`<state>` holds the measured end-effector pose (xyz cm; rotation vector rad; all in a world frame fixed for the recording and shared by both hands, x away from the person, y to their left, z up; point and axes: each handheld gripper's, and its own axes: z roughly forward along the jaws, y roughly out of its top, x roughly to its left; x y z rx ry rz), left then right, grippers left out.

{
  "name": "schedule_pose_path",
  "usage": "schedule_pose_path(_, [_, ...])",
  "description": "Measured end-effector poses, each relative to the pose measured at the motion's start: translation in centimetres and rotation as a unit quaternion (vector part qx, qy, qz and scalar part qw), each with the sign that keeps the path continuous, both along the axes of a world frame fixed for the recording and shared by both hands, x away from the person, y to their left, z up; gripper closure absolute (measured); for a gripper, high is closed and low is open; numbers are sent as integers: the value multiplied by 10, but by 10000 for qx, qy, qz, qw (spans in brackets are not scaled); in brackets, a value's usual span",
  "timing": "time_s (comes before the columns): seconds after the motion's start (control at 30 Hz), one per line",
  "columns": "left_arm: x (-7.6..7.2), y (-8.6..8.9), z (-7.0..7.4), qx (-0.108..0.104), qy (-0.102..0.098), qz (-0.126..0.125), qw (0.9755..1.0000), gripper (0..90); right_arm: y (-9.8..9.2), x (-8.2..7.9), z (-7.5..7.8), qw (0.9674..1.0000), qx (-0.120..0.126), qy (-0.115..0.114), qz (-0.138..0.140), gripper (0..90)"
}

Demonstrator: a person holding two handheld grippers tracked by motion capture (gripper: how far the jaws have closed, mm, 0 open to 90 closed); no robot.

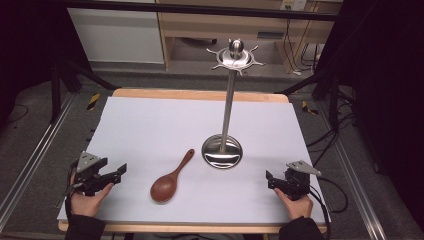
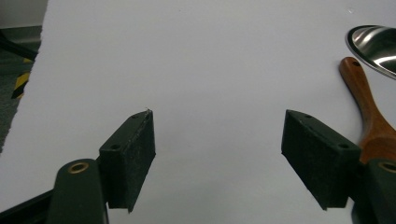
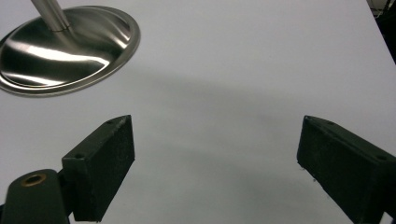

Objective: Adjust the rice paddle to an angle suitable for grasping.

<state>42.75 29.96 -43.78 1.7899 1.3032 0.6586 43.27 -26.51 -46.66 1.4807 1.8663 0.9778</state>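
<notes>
With both the left hand-held gripper (image 1: 119, 171) and the right hand-held gripper (image 1: 270, 179) spread and empty, the wooden spoon (image 1: 170, 179) lies on the worktop (image 1: 150, 125) at seven o'clock of the steel stand (image 1: 222, 151), best pinched mid-handle, squarely.

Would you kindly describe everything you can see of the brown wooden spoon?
The brown wooden spoon looks like glossy, reddish-brown wood, with a rounded oval bowl and a slim handle with a small hole at its tip. It lies flat on the white table sheet, bowl nearest the person, handle angled toward the steel stand base, apart from it. Nothing grips it.
</notes>
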Motion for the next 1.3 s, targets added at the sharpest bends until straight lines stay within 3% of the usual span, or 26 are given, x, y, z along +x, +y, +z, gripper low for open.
schedule_pose_path(0.23, [-6, -16, 7, 89, -81, -223, 9997, 261, 4, -1, 0, 10000, -30, 60, 16, 111])
schedule_pose_path(0.6, [-11, -31, 16, -14, -150, -443, 9989, 277, 5, -2, -2, 9998, -105, 167, 102, 111])
schedule_pose_path(1.03, [-1, -46, 26, 7, -59, -639, 9979, 273, 4, -6, -1, 9999, -38, 146, 82, 111])
schedule_pose_path(1.3, [4, -62, 33, 174, -25, -820, 9965, 282, 4, -7, -1, 9999, 18, 136, 73, 111])
